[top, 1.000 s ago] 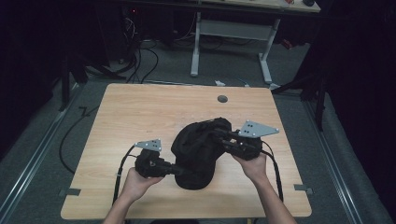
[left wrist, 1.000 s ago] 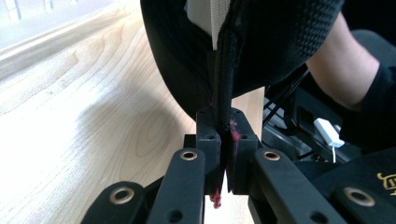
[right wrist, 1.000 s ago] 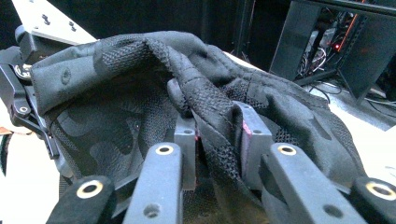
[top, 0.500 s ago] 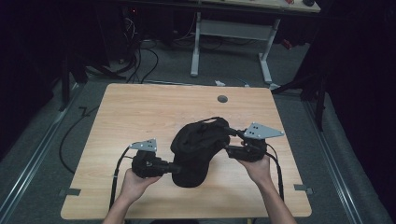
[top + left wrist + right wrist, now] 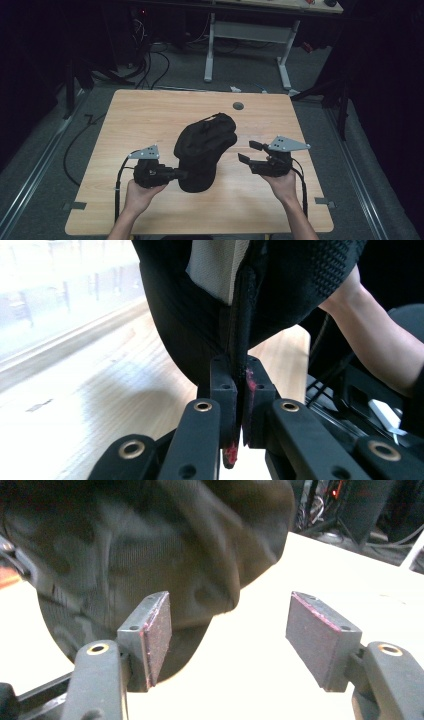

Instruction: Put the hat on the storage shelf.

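High view: a black cap (image 5: 204,150) is seen lying near the middle of the wooden table (image 5: 150,115), somewhat toward the near edge, with its brim pointing at that edge and its crown toward the far edge. The left gripper (image 5: 181,174) is held low by the left hand (image 5: 137,194) close to the near edge, and its jaws are clamped on the brim of the cap. In the left gripper view, the brim's edge (image 5: 240,340) is seen pinched between the two closed pads, with the cap's dark fabric and a pale inner lining rising above them. The right gripper (image 5: 247,152) is held by the right hand (image 5: 280,182) toward the right edge of the table, just beside the cap and apart from it. In the right gripper view, its jaws are seen spread wide with nothing between the pads (image 5: 156,630), and the cap (image 5: 150,545) lies just ahead. A small round grey grommet (image 5: 238,106) is set into the table near the far edge.
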`<state>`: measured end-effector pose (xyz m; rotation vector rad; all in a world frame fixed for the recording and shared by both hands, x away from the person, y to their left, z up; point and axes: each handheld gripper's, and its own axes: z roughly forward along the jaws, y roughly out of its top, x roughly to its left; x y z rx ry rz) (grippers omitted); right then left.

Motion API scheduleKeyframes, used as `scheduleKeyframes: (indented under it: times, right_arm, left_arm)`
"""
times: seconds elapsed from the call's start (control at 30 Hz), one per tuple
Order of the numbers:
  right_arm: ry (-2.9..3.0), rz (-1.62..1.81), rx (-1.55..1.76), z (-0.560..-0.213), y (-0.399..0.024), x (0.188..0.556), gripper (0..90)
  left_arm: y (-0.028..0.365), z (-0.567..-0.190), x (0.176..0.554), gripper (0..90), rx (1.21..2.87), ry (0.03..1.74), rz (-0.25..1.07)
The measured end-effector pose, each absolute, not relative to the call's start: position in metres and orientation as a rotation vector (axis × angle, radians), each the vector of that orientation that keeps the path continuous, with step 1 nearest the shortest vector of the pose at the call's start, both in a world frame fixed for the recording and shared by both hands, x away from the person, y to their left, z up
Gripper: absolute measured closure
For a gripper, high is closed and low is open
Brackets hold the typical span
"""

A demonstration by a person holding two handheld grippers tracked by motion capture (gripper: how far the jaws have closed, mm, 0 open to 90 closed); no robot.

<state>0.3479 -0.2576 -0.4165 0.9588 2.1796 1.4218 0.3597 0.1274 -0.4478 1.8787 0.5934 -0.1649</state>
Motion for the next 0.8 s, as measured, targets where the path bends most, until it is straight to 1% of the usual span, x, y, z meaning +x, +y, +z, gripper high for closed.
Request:
scheduleKeyframes:
  times: [0.27,0.4,0.57,0.8]
  right_arm:
    - [2.189,1.324,1.037,-0.439,-0.266,0.344,36.0]
    - [2.179,1.243,1.118,-0.459,-0.272,0.344,36.2]
    - [2.17,1.149,1.269,-0.486,-0.277,0.344,38.4]
    - [2.135,0.994,1.366,-0.512,-0.281,0.345,39.0]
  left_arm:
    - [0.13,-0.445,0.36,86.3,1.847,0.621,-0.112]
    - [0.134,-0.444,0.36,86.3,1.821,0.643,-0.079]
    - [0.139,-0.442,0.362,86.3,1.781,0.672,-0.039]
    - [0.142,-0.438,0.365,86.3,1.779,0.7,0.017]
